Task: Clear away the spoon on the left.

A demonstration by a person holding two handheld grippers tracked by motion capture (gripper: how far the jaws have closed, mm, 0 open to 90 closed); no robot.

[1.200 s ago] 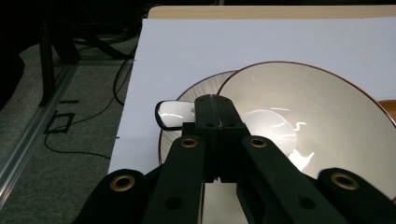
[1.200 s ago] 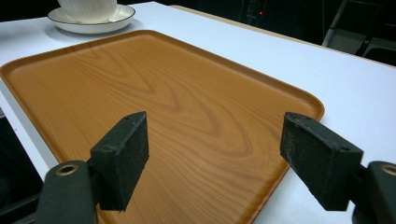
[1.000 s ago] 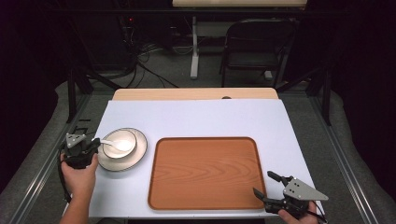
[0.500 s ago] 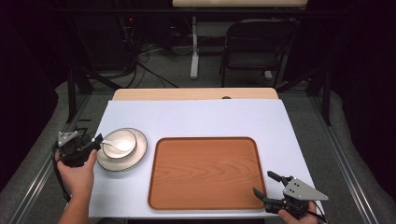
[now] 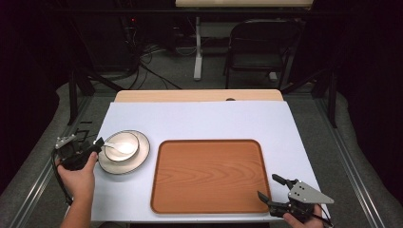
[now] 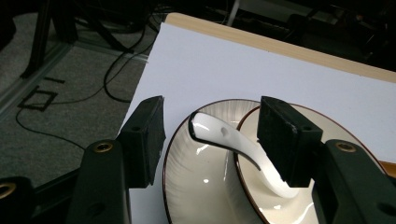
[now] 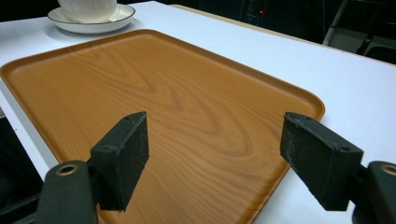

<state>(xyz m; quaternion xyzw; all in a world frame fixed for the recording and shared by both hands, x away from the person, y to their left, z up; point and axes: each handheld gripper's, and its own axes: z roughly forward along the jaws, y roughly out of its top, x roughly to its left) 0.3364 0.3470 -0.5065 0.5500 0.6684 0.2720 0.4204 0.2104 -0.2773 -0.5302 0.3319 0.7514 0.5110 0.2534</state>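
Note:
A white plate [image 5: 139, 159] with a dark rim sits at the table's left and carries a white bowl [image 5: 133, 139]. A white ceramic spoon [image 5: 119, 146] lies in the bowl, its handle pointing left over the rim. My left gripper [image 5: 95, 148] is just left of the plate and open. In the left gripper view its jaws [image 6: 212, 121] stand on either side of the spoon [image 6: 224, 140] handle's end without touching it, above the plate [image 6: 187, 186] and bowl [image 6: 261, 203]. My right gripper [image 5: 267, 186] is open and empty at the wooden tray's [image 5: 209, 175] front right corner.
The tray [image 7: 163, 93] is bare and takes up the middle of the white table [image 5: 204, 118]. In the right gripper view, the plate [image 7: 88, 25] and bowl [image 7: 88, 7] stand beyond its far corner. A chair [image 5: 261, 47] and cables are on the floor behind the table.
My left gripper has shifted slightly left, back from the plate's edge. The right gripper has not moved.

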